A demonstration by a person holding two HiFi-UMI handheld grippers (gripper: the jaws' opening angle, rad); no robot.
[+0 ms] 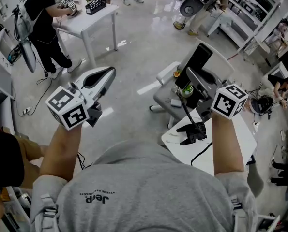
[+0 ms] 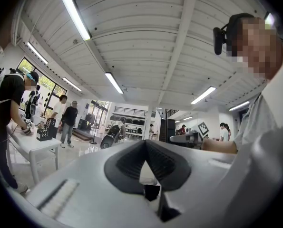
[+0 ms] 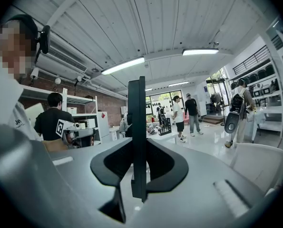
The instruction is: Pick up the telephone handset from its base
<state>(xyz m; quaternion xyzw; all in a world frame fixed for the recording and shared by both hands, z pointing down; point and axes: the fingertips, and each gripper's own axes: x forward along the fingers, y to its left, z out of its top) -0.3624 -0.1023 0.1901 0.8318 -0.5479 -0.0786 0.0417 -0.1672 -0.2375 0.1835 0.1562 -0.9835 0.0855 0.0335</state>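
Note:
My right gripper (image 1: 193, 75) is held level in front of me and is shut on a flat black phone (image 1: 198, 62), which sticks out past the jaws. In the right gripper view the phone (image 3: 137, 127) shows edge-on as a thin dark slab standing upright between the dark pads (image 3: 162, 167), in my right gripper (image 3: 138, 144). A black gooseneck stand (image 1: 192, 133) sits on the small white table (image 1: 233, 146) below that hand. My left gripper (image 1: 109, 72) is held level at the left, away from the phone. Its jaws meet at the tip with nothing between them, as my left gripper (image 2: 145, 144) shows in its own view.
A grey chair (image 1: 167, 99) stands just beyond the small table. Far left, a person (image 1: 39, 23) works at a white table (image 1: 93, 22) carrying a black rack (image 1: 96, 1). More people and shelving (image 1: 252, 6) line the far right. Pale glossy floor (image 1: 144, 47) lies between.

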